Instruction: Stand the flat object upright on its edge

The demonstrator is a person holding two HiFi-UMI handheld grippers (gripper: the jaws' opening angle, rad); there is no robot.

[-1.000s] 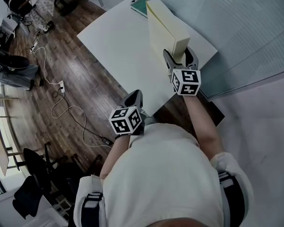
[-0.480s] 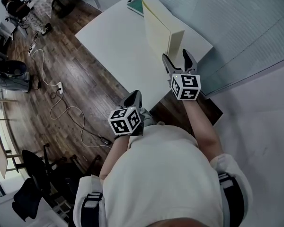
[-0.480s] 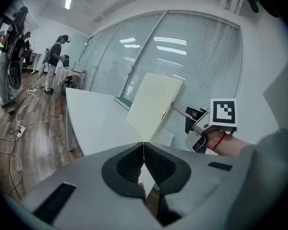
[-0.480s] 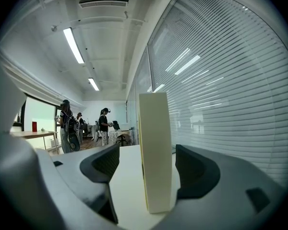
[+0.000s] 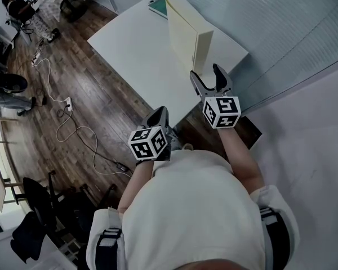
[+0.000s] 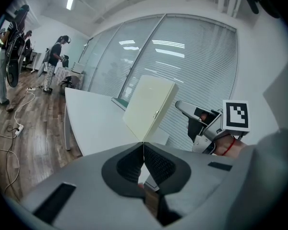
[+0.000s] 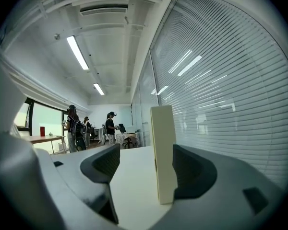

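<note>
The cream box (image 5: 186,32) stands upright on its long narrow edge on the white table (image 5: 129,49), near the side that runs along the glass wall with blinds (image 5: 281,27). Nothing holds it; it stands alone. Behind its far end a flat green thing (image 5: 158,5) lies on the table.

Your right gripper (image 5: 205,72) is just in front of the near end of the box, with its jaws wide apart. In the right gripper view the box (image 7: 163,152) appears between the two jaws, close to the right one, and the left jaw is well apart from it, so there is no grip. Whether the right jaw touches the box, I cannot tell.

Your left gripper (image 5: 159,116) is at the near corner of the table, well apart from the box. Its jaws are closed together and hold nothing.
</note>
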